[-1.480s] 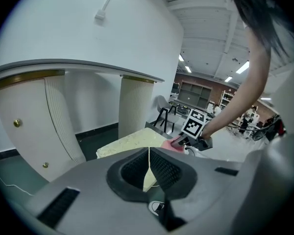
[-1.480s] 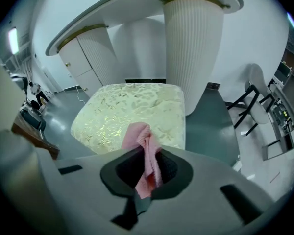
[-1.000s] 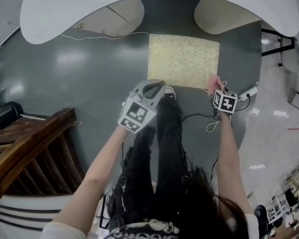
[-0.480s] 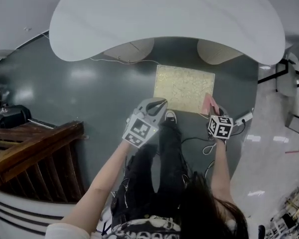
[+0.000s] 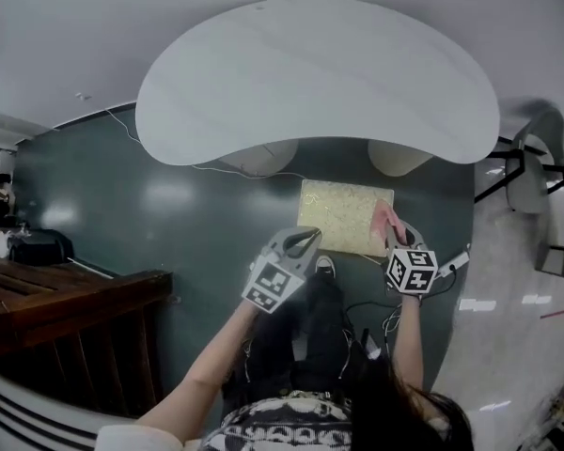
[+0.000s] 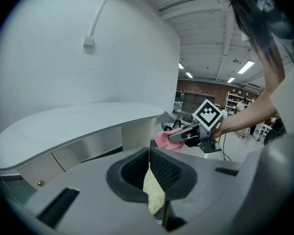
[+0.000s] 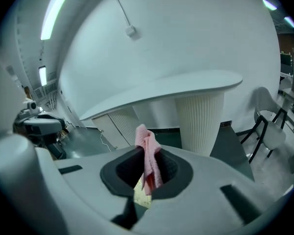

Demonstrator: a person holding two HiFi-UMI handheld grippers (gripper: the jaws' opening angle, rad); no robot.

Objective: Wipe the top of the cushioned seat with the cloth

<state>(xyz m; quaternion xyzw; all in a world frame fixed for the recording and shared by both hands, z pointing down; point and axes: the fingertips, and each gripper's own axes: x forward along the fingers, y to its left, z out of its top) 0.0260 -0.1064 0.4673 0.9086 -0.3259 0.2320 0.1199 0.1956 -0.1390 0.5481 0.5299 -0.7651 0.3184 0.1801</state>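
Far left, a dark wooden frame (image 5: 70,299) crowds the edge with a black bag (image 5: 39,247) behind it. Then the green floor (image 5: 169,224) runs wide and bare right up to the seat. Up top, the big white table (image 5: 320,83) overhangs the far side. Its two ribbed pedestals (image 5: 258,158) stand just behind the seat's far edge, so room is tight back there.

The only print on show is the square black-and-white markers (image 5: 270,285) on the grippers, patterns only.

Now the left gripper (image 5: 304,240): it hovers at the near left corner of the cushioned seat (image 5: 338,212). Its jaws are pressed together with nothing caught, and the yellow patterned cushion shows through the gap below the pads. A shoe (image 5: 324,268) sits right at the seat's near edge.

Over to the right gripper (image 5: 395,236): it's clamped tight on the pink cloth (image 5: 385,219), which bunches up out of the jaws over the seat's near right corner. Whether it presses the cushion, I cannot tell.

Loose cables (image 5: 387,319) lie on the floor beneath that arm. A pale chair (image 5: 526,177) stands off at the far right on lighter flooring.
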